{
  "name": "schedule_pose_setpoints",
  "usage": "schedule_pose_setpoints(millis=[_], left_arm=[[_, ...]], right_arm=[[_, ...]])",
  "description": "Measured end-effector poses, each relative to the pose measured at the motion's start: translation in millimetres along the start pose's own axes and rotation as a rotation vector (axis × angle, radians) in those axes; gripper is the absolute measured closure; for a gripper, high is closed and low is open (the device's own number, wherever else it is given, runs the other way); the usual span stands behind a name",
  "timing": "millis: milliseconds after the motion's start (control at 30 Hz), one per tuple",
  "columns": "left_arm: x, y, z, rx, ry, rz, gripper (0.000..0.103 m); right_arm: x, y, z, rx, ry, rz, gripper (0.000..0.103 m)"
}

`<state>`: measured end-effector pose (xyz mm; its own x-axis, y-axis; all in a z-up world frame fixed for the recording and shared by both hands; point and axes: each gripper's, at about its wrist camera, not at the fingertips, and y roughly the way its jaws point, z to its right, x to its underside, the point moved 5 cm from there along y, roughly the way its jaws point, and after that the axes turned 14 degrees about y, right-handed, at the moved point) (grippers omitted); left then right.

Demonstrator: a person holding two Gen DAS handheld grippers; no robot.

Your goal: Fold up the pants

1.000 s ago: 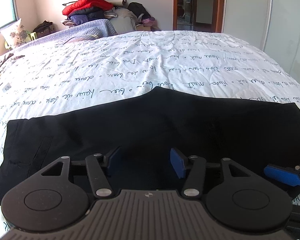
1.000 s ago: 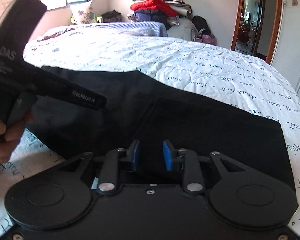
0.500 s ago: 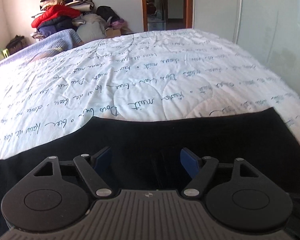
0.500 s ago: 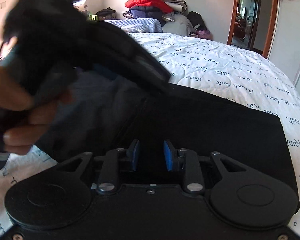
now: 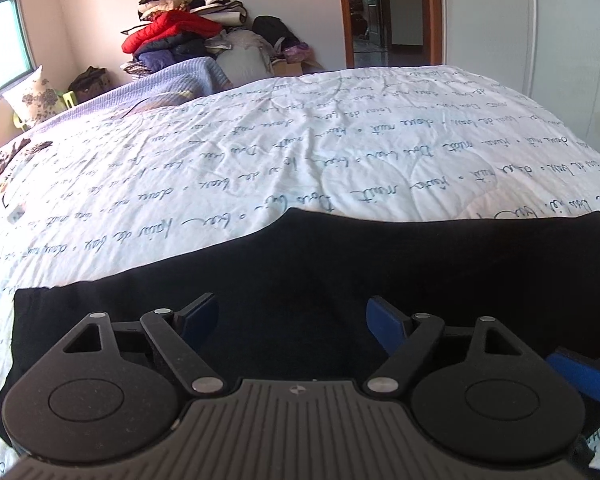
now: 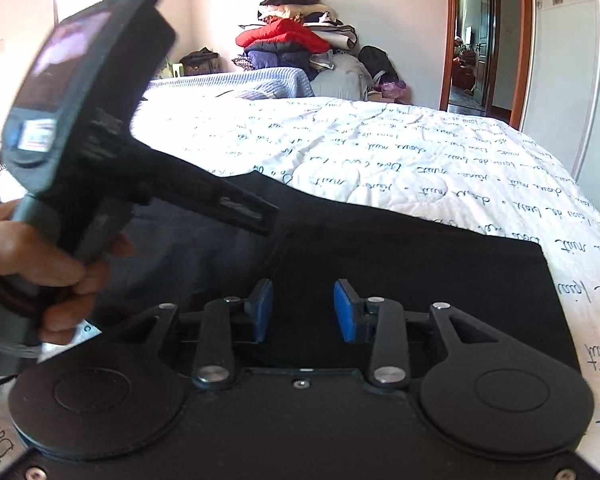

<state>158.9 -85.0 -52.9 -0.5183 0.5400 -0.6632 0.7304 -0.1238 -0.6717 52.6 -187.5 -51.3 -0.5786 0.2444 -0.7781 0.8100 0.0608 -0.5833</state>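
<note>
1. Left gripper (image 5: 290,318) – jaws spread wide and just been opening further; nothing is clamped between the blue pads (image 5: 386,324). Black cloth lies below the gap, but contact cannot be told.
2. Right gripper (image 6: 303,310) – jaws part-open with a clear gap, also just been widening. The pads are not pressing on anything; the cloth is seen through the gap, contact unclear.
3. Hand (image 6: 46,268) at the left of the right wrist view – fingers wrapped round the grey handle of the left tool, whose black body angles over the garment.
4. Pants (image 5: 340,280) – one pair, black, lying flat across the near edge of the bed and folded along their length; crotch notch points toward the far side.
5. Quilt (image 5: 300,140) – one, white with dark handwriting print, under the pants and reaching the far edge.
6. Beyond: one blue blanket (image 5: 180,80) at the bed's far end, one floral pillow (image 5: 32,94) by the window.
7. Farthest: one heap of clothes (image 5: 188,36) against the wall, red jacket in it – and one open doorway (image 5: 384,12).
</note>
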Motion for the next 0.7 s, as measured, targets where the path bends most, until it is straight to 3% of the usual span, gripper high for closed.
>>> schedule_pose_setpoints(millis=[100, 300, 433, 567, 700], left_arm=[[13, -3, -9, -0.018, -0.016, -0.017, 0.016], [18, -4, -9, -0.014, -0.037, -0.040, 0.016], [6, -12, 12, 0.069, -0.044, -0.015, 0.016], [-12, -13, 48, 0.129, -0.015, 0.007, 0.014], [-23, -13, 88, 0.152, 0.038, 0.014, 0.014]], right_arm=[[8, 11, -6, 0.008, -0.015, -0.047, 0.065], [-4, -7, 14, -0.012, 0.056, 0.013, 0.065], [-25, -19, 76, 0.038, 0.142, 0.055, 0.056], [-46, -12, 150, 0.124, 0.259, 0.058, 0.053], [-61, 22, 199, 0.008, 0.433, -0.049, 0.050]])
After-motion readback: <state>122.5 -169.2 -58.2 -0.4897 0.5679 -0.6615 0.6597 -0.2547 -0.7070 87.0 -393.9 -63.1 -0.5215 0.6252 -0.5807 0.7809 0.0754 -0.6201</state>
